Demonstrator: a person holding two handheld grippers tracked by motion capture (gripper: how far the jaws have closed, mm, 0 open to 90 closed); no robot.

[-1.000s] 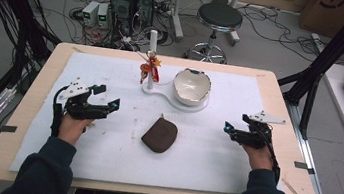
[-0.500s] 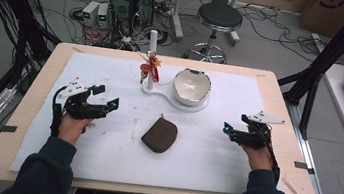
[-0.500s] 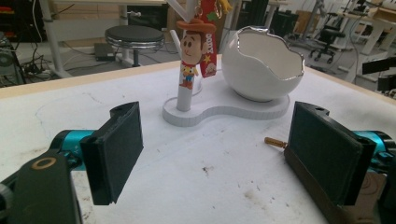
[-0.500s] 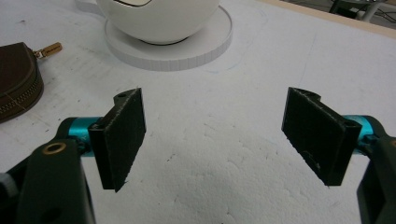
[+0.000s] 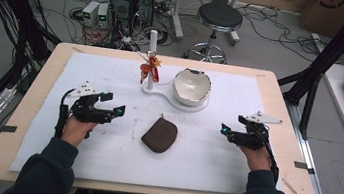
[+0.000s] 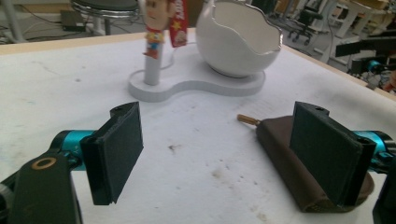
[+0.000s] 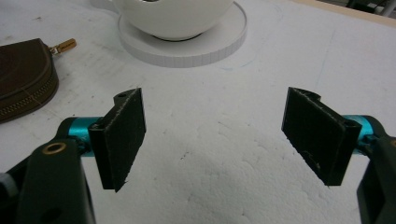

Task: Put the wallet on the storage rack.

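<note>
Left tongs [image 5: 118,110]: resting on the white mat [image 5: 101,158], jaws standing wide apart with nothing between them; in the left gripper view [image 6: 217,154] the brown pouch is lying partly behind the right-hand jaw, not gripped.
Right tongs [image 5: 224,130]: sitting low over the mat, jaws spread apart and empty; in the right gripper view [image 7: 212,140] bare mat is showing between them.
Work object: the brown zip pouch [image 5: 160,135] is lying flat on the mat between the two tongs, nearer the left pair, its brass zip pull [image 6: 246,120] pointing toward the stand.
Surroundings: the white bowl [image 5: 191,86] is sitting on its white stand base [image 5: 167,98], beyond the pouch; a post with a small figure [image 5: 149,69] is rising from the same base.
Change from earlier frames: nothing is moving noticeably; both tongs are staying in the same places at the same spread, and the pouch is keeping its position.
Meaning for the work: judged as a pause before the approach; the pouch is not yet being contacted, and the left tongs appear best placed for closing in on it.
</note>
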